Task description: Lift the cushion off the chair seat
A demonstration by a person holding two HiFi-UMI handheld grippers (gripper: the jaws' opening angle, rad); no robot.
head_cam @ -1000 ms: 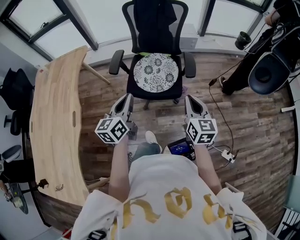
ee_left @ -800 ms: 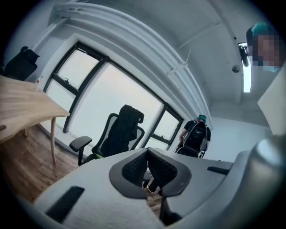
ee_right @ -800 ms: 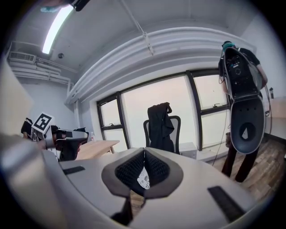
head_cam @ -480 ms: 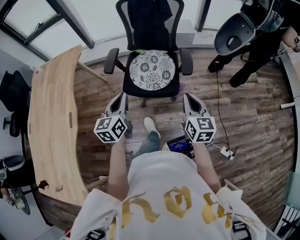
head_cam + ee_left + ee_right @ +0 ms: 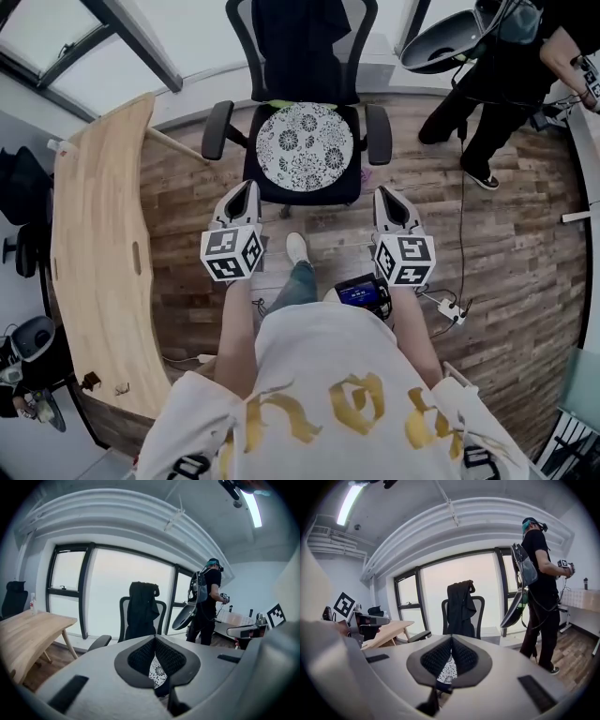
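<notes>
A round white cushion with a dark floral print lies on the seat of a black office chair that has a dark garment over its back. My left gripper is shut and empty, just short of the seat's front left corner. The right gripper, also shut and empty, hovers off the seat's front right corner. Neither touches the cushion. A sliver of the cushion shows past the closed jaws in the left gripper view, and the cushion peeks likewise in the right gripper view.
A curved wooden table runs along the left. A person in black with a large round device stands at the upper right. A cable and power strip lie on the wood floor to my right. Chair armrests flank the seat.
Both grippers have moved forward and down toward the chair, which now looms closer. The person at the upper right has shifted position.
</notes>
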